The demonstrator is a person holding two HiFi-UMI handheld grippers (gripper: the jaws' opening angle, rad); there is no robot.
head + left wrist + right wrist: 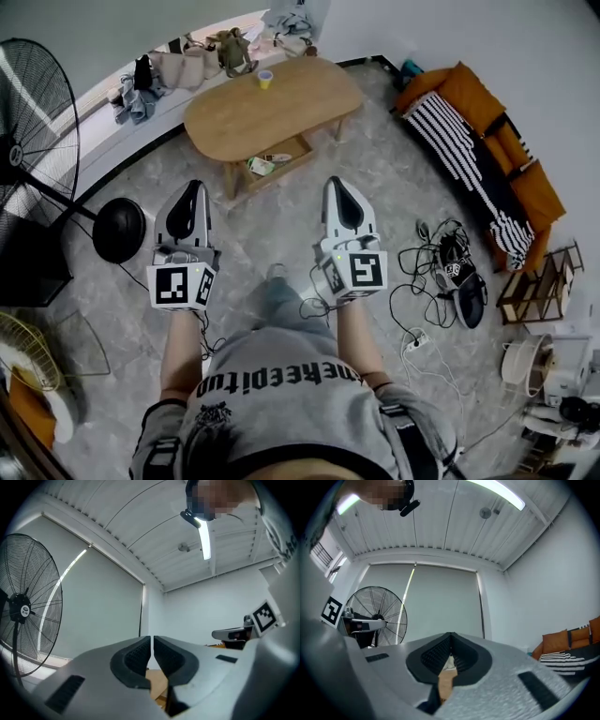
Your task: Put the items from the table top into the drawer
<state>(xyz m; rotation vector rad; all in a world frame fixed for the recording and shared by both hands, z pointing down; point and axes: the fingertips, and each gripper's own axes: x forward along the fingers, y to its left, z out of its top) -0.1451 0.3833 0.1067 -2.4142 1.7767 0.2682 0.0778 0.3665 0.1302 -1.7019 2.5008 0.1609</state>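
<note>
A: In the head view, where are the two tools?
B: Both are held out over the grey floor [375, 178]. The left tool [192, 187] and the right tool [339, 184] lie side by side, well apart. Their tips aim at the oval wooden worktop [281, 117] but stop short of it.

A: And the things to be put away?
B: A small yellow cup [265, 79] stands upright near the worktop's far edge. The drawer [292, 148] sticks out open below the near edge, and a packet [261, 166] lies in it.

A: What is around them?
B: There is a standing fan [33, 122] on the left and an orange sofa [487, 141] with a striped blanket on the right. Loose cables [436, 272] lie on the floor near the right tool.

A: What does the left gripper view show?
B: The jaws stand together, with only a hairline between the ribbed pads and nothing in it. A slice of the worktop's wood shows below them. The fan is on the left, a ceiling lamp [205, 541] is overhead, and the right tool is at the right edge.

A: And the right gripper view?
B: The jaws meet at the tip and hold nothing. A strip of the worktop's wood shows beneath the pads. The fan is on the left and the sofa is on the right.
</note>
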